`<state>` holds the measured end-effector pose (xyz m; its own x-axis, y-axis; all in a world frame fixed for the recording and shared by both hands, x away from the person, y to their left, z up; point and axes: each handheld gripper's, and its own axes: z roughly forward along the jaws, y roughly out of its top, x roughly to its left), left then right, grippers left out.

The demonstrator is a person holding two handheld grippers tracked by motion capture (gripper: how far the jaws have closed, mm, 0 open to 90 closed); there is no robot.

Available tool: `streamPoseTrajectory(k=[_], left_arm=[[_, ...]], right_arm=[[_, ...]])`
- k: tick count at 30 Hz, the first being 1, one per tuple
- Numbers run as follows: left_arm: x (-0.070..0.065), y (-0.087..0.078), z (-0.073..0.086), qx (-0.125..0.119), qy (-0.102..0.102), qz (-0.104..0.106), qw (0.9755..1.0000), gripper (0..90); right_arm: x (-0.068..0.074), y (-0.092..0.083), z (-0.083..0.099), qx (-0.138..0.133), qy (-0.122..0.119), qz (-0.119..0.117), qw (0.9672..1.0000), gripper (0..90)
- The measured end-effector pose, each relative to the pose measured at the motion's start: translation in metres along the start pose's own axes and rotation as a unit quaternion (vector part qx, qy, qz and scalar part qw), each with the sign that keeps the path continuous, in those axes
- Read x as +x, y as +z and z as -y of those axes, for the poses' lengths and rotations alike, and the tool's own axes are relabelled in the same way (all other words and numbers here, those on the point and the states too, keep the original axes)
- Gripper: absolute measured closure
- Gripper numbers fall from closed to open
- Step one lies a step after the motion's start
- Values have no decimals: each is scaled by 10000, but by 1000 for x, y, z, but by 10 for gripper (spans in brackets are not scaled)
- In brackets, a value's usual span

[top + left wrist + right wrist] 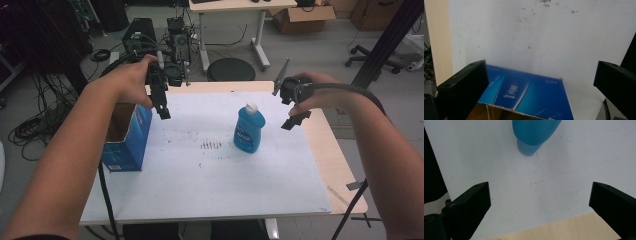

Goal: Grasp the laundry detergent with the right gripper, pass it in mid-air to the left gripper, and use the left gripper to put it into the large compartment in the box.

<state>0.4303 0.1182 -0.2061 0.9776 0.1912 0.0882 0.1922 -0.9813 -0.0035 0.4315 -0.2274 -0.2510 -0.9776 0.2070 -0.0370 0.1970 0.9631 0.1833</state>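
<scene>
A blue bottle point(249, 129) with a white cap stands upright on the white sheet point(210, 170), right of centre. Its blue body point(534, 133) shows at the top of the right gripper view. An open blue carton point(126, 137) stands at the sheet's left edge; its printed side point(529, 93) lies below the left gripper's jaws. My left gripper point(162, 107) hangs open above the carton's right side, nothing between its jaws. My right gripper point(295, 120) hangs open to the right of the bottle, apart from it. In both gripper views the jaws stand wide apart.
The white sheet covers a wooden table point(330, 150) whose bare edge shows at the right and back. Dark smudges point(210, 145) mark the sheet's middle. Beyond the table are computer equipment point(160, 40), cables, a round stool point(231, 69) and cardboard boxes point(300, 17).
</scene>
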Motion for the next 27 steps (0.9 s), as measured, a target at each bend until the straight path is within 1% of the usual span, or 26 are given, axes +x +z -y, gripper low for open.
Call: streamPoseTrajectory(k=[3,6,7,8,9,10,11,12,14,18,19,20,21,22,23,24,25,26,27], left_arm=[[-1,-1,1,-3,12,-8,10000,2],[-6,-2,2,5,23,-19,10000,2],[-9,-3,3,59,32,-34,10000,2],[-9,-3,3,59,32,-34,10000,2],[-12,-4,4,86,33,-49,9999,2],[-16,-4,5,48,40,-56,10000,2],[-22,-5,6,54,88,-52,9999,2],[-22,-5,6,54,88,-52,9999,2],[-33,-8,8,125,137,-102,9998,2],[-50,-11,11,95,235,-130,9996,2],[-50,-11,11,95,235,-130,9996,2],[-60,-10,13,84,276,-132,9995,2],[-64,-10,14,108,289,-130,9994,2],[-68,-9,14,103,296,-126,9994,2],[-68,-9,14,103,296,-126,9994,2],[-72,-9,15,112,311,-122,9994,2],[-79,-7,17,110,319,-114,9994,2],[-79,-7,17,110,319,-114,9994,2],[-84,-6,18,87,324,-100,9994,2]], right_arm=[[1,1,1,25,20,4,10000,39],[2,1,2,9,64,-19,10000,38],[2,2,3,-16,49,-14,10000,38],[3,2,3,-19,95,-15,10000,38],[3,2,3,-19,95,-15,10000,38],[3,3,4,-50,69,-6,10000,37],[5,5,7,-100,125,-31,9999,41],[5,5,7,-100,125,-31,9999,41],[9,7,10,-202,134,8,9997,39],[16,7,13,-293,181,37,9994,38],[16,7,13,-293,181,37,9994,38],[20,9,14,-353,176,47,9992,38],[21,10,15,-362,200,56,9991,38],[23,11,16,-379,192,65,9991,37],[24,12,16,-396,207,61,9990,38],[24,12,16,-396,207,61,9990,38],[26,14,17,-421,214,49,9989,37],[26,14,17,-421,214,49,9989,37],[28,18,18,-474,235,37,9986,39]])
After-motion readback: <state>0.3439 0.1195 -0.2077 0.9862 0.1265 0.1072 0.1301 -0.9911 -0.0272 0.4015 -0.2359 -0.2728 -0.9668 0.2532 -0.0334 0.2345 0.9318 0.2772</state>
